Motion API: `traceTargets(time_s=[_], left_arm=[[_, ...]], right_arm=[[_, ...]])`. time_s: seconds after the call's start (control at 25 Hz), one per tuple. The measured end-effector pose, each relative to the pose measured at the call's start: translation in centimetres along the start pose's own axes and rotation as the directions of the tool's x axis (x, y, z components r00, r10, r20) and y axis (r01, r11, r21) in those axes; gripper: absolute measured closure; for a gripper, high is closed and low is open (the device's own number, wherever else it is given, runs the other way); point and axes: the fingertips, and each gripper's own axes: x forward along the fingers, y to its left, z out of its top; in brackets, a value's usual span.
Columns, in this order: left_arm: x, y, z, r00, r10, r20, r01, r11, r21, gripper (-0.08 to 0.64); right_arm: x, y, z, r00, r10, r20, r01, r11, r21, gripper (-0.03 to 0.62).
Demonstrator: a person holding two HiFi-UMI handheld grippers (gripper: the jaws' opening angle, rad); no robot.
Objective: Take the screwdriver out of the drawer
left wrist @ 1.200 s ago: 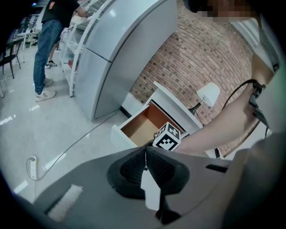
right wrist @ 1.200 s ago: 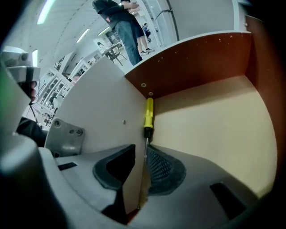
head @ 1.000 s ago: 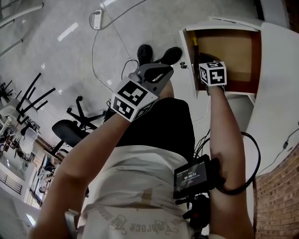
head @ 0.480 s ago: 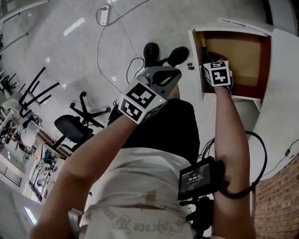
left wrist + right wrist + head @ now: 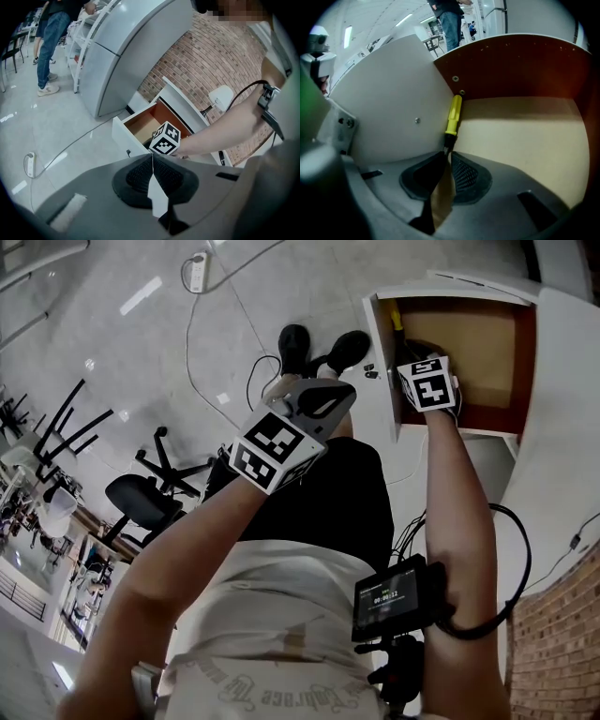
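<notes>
The drawer [image 5: 380, 343] stands pulled open, with a white front and a wooden bottom [image 5: 525, 136]. A screwdriver [image 5: 453, 115] with a yellow handle lies along the drawer's left inner wall [image 5: 393, 93], and its handle also shows in the head view [image 5: 395, 317]. My right gripper [image 5: 446, 153] reaches into the drawer, and its jaws close on the screwdriver's dark shaft just below the handle. In the head view only the right gripper's marker cube [image 5: 427, 382] is plain. My left gripper [image 5: 152, 157] hangs shut and empty over the person's lap [image 5: 330, 397], left of the drawer [image 5: 124, 136].
A black office chair [image 5: 141, 502] stands on the floor to the left. A power strip [image 5: 197, 273] and its cable lie ahead of the person's shoes [image 5: 292, 343]. A brick wall [image 5: 562, 643] rises behind the drawer cabinet. A person in jeans [image 5: 49, 42] stands by a grey cabinet [image 5: 122, 51].
The head camera has swayed a little. My right gripper stays inside the drawer by the screwdriver, and my left gripper stays over the lap.
</notes>
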Motion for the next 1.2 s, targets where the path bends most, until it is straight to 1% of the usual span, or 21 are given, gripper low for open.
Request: traceTargets(time_s=[0.12, 0.2, 0.28, 0.32, 0.4, 0.48, 0.56, 0.68, 0.88, 1.04, 1.2], left_arm=[[0.3, 0.3, 0.3, 1.0, -0.002, 0.001, 0.002, 1.0, 0.001, 0.554], [0.4, 0.5, 0.3, 1.0, 0.0, 0.0, 0.0, 1.0, -0.002, 0.554], [0.2, 0.8, 0.3, 1.0, 0.004, -0.005, -0.004, 1.0, -0.006, 0.554], [0.1, 0.8, 0.3, 1.0, 0.004, -0.006, -0.004, 1.0, -0.006, 0.554], [-0.1, 1.0, 0.4, 1.0, 0.005, -0.001, -0.005, 1.0, -0.005, 0.554], [-0.3, 1.3, 0.3, 1.0, 0.01, 0.001, -0.01, 1.0, -0.01, 0.554], [-0.4, 1.6, 0.3, 1.0, 0.014, 0.004, -0.014, 1.0, -0.018, 0.554], [-0.5, 1.8, 0.4, 1.0, 0.015, 0.009, -0.015, 1.0, -0.023, 0.554], [-0.5, 1.7, 0.3, 1.0, 0.011, 0.013, -0.011, 1.0, -0.029, 0.554], [-0.7, 1.9, -0.1, 1.0, 0.015, 0.016, -0.015, 1.0, -0.025, 0.554], [-1.2, 1.8, -0.6, 1.0, 0.024, 0.015, -0.024, 1.0, -0.012, 0.554]], right_arm=[[0.4, 0.0, -0.1, 0.999, 0.037, -0.007, -0.037, 0.999, 0.032, 0.56], [0.6, 0.3, -0.2, 0.998, 0.062, -0.003, -0.061, 0.995, 0.079, 0.578], [0.5, 0.4, -0.3, 0.998, 0.068, 0.014, -0.069, 0.989, 0.133, 0.578], [0.5, 0.4, -0.4, 0.998, 0.065, 0.019, -0.067, 0.988, 0.141, 0.577], [0.3, 0.1, -0.2, 0.999, 0.046, 0.022, -0.048, 0.992, 0.117, 0.575], [-0.1, -0.3, 0.5, 0.999, 0.024, 0.045, -0.028, 0.995, 0.097, 0.551], [-0.5, -1.0, 1.6, 0.996, 0.012, 0.083, -0.021, 0.993, 0.118, 0.543], [-0.9, -1.8, 3.1, 0.992, 0.019, 0.125, -0.037, 0.988, 0.147, 0.515], [-1.0, -2.0, 5.4, 0.985, 0.05, 0.168, -0.073, 0.988, 0.133, 0.509], [-0.2, -1.9, 7.3, 0.983, 0.063, 0.172, -0.083, 0.99, 0.111, 0.509], [0.5, -2.2, 7.3, 0.989, 0.067, 0.134, -0.082, 0.99, 0.11, 0.505]])
